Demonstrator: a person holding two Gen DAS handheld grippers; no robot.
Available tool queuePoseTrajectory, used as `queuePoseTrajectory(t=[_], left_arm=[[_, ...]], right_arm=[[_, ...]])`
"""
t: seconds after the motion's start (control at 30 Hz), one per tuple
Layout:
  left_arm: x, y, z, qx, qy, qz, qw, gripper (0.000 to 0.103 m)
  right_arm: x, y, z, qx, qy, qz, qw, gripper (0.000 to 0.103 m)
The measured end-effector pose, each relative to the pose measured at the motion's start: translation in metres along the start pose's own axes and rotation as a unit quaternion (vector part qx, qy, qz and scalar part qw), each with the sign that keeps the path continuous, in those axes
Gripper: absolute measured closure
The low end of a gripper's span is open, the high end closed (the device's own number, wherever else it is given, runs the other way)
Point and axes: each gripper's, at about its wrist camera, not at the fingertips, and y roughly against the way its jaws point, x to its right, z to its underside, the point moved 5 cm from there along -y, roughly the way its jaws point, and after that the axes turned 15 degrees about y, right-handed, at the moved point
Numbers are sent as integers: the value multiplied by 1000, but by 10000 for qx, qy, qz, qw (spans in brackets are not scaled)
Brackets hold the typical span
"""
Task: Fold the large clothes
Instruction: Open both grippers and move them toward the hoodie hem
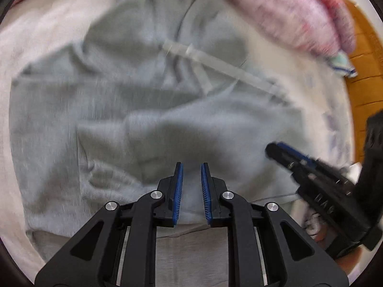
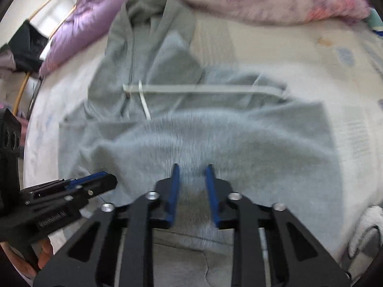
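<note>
Now spread flat on pale bed (image 1: 36,47): grey hoodie (image 1: 143,119), hood toward pink blanket (image 2: 263,0). Poised side by side over its near hem: left gripper (image 1: 192,167) and right gripper (image 2: 192,167), jaws narrowly apart, cloth showing between. Too blurred to tell whether pinched.
</note>
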Motion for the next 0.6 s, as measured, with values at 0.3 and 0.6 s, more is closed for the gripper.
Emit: queuePoseTrajectory(t=[0.3, 0.6], left_arm=[[-51, -7, 4, -116, 623, 36, 9980, 100], [-23, 7, 3, -32, -19, -372, 9993, 99]], right_arm=[[74, 26, 55, -411, -466, 1077, 9922, 103], [126, 52, 75, -451, -994, 1265, 9859, 101]])
